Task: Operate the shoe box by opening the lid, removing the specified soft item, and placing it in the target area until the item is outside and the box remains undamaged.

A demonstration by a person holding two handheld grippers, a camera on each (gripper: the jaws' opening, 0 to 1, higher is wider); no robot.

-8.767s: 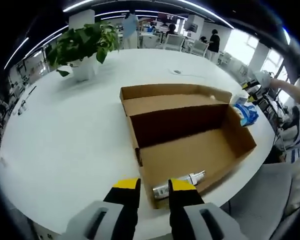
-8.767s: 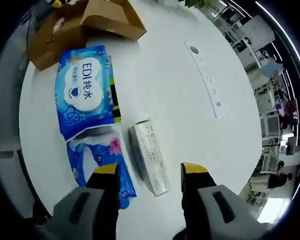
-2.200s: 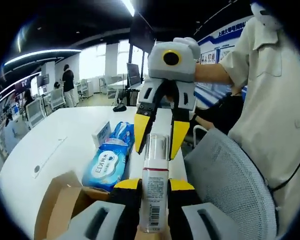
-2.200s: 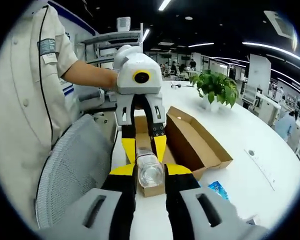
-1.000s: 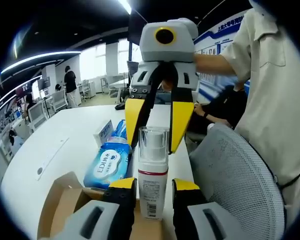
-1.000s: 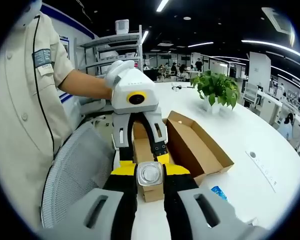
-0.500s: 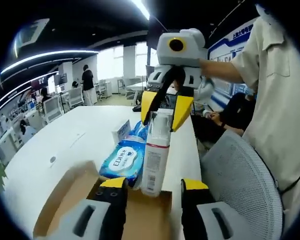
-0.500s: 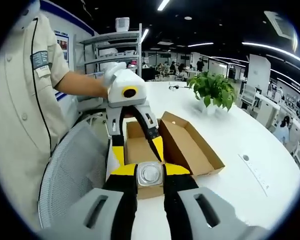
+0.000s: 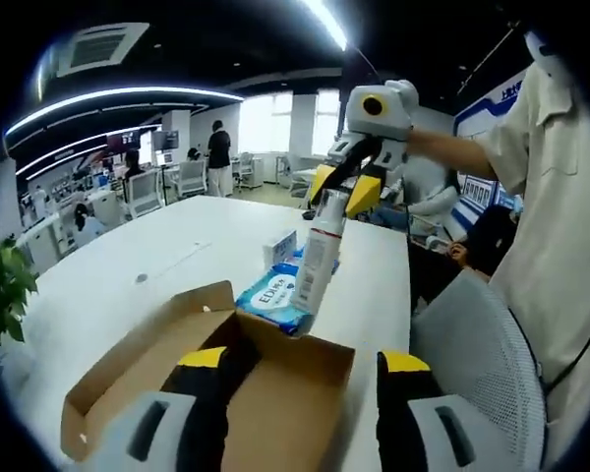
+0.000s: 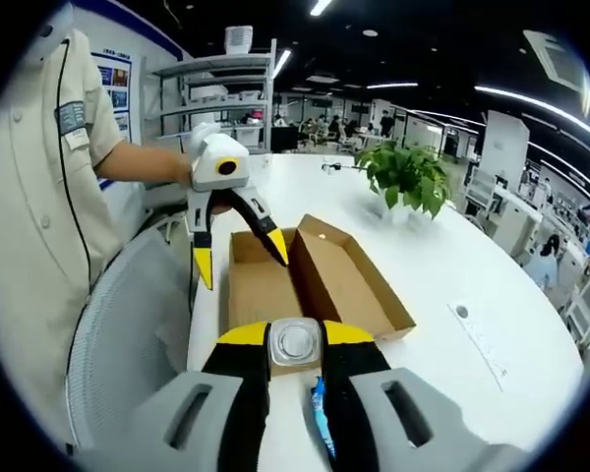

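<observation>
Jaws of the right gripper (image 10: 296,344) are clamped on a clear-capped spray bottle (image 9: 318,258), gripping it near its cap end; in the right gripper view the bottle's round end (image 10: 296,341) sits squarely between the yellow tips. In the left gripper view that same gripper (image 9: 347,187) comes in from the right, held by a person in a pale short-sleeved shirt (image 9: 554,236), with the bottle hanging slanted below it, its lower end in the air just above the near wall of the shoe box (image 9: 275,393). Jaws of the left gripper (image 9: 305,364) stand wide apart and hold nothing, its yellow tips over the box's interior. In the right gripper view it hovers (image 10: 238,258) above the box's near end, spread open.

Shoe box (image 10: 305,280) lies open on the white counter (image 10: 442,295) close to the counter's edge beside the person, its hinged lid folded flat outward toward the counter's middle. A blue wet-wipes pack (image 9: 275,292) lies on the counter just beyond the box's end, near that same edge, with a small white carton (image 9: 284,246) behind it. A potted green plant (image 10: 405,177) stands farther in, well apart from the box. A grey mesh chair back (image 9: 472,354) is beside the counter's edge next to the person.
</observation>
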